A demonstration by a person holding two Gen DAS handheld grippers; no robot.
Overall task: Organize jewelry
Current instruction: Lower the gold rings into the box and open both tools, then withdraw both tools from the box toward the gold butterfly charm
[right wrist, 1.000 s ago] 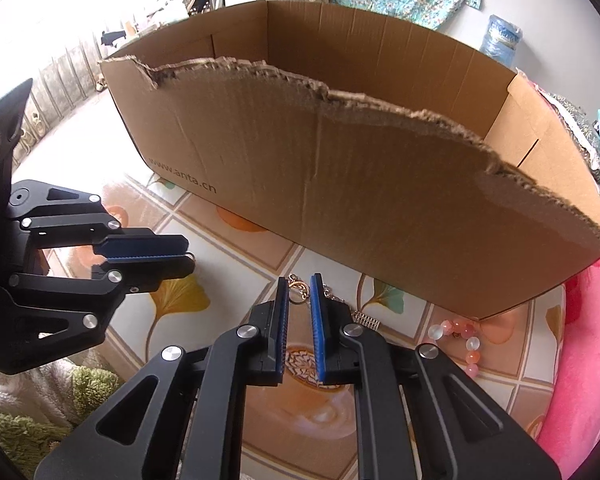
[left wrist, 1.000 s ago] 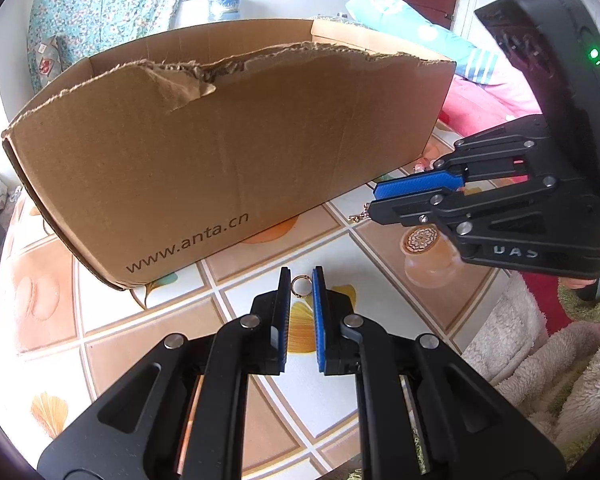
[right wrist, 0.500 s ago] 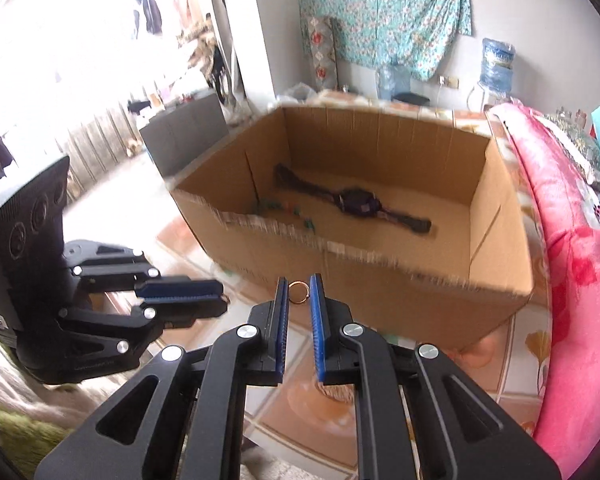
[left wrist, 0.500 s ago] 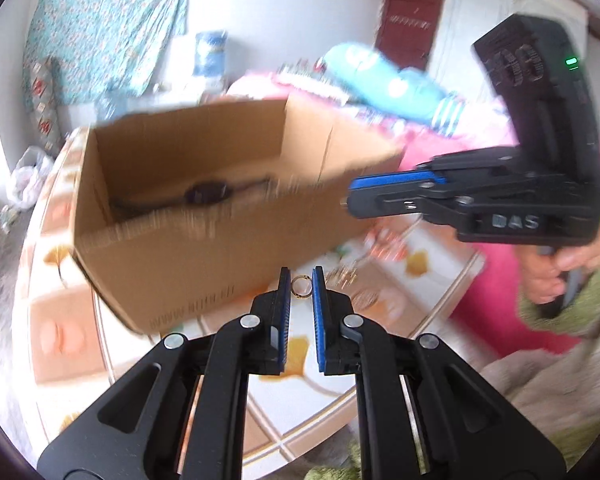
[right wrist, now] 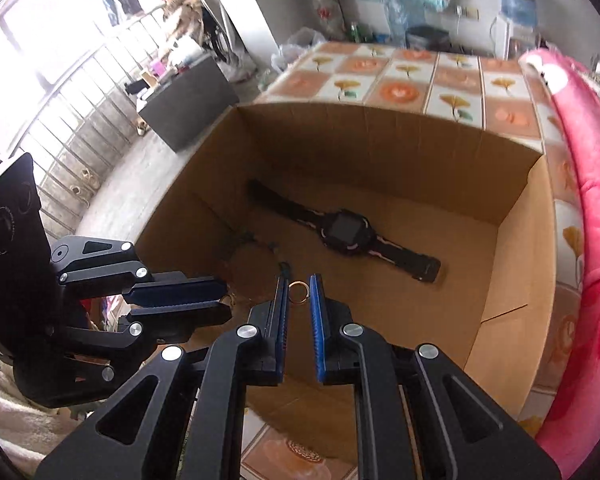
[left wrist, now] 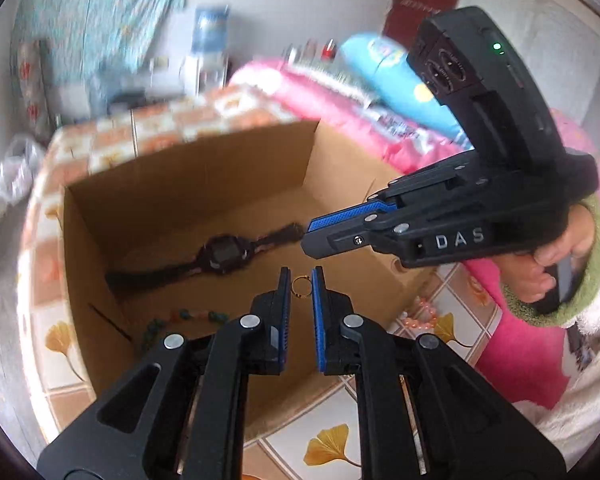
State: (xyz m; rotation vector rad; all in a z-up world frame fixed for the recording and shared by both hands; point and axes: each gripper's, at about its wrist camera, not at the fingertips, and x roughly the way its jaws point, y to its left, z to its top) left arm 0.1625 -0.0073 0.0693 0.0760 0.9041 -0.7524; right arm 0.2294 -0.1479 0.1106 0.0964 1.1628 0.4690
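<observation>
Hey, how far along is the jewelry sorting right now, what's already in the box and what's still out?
Done: a black watch and a green-and-orange bead string lie inside the cardboard box. In hand: the left gripper pinches a small gold ring and the right gripper pinches another ring, both above the box and not yet released. Left: a pink bead bracelet lies on the tiled surface outside the box.

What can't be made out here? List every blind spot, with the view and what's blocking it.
- Left wrist view: the bead bracelet in the box is partly hidden behind the left tongs.
- Left wrist view: the watch strap's right end runs behind the right tongs.
- Right wrist view: the chain beside the watch is blurred and too small to identify.
</observation>
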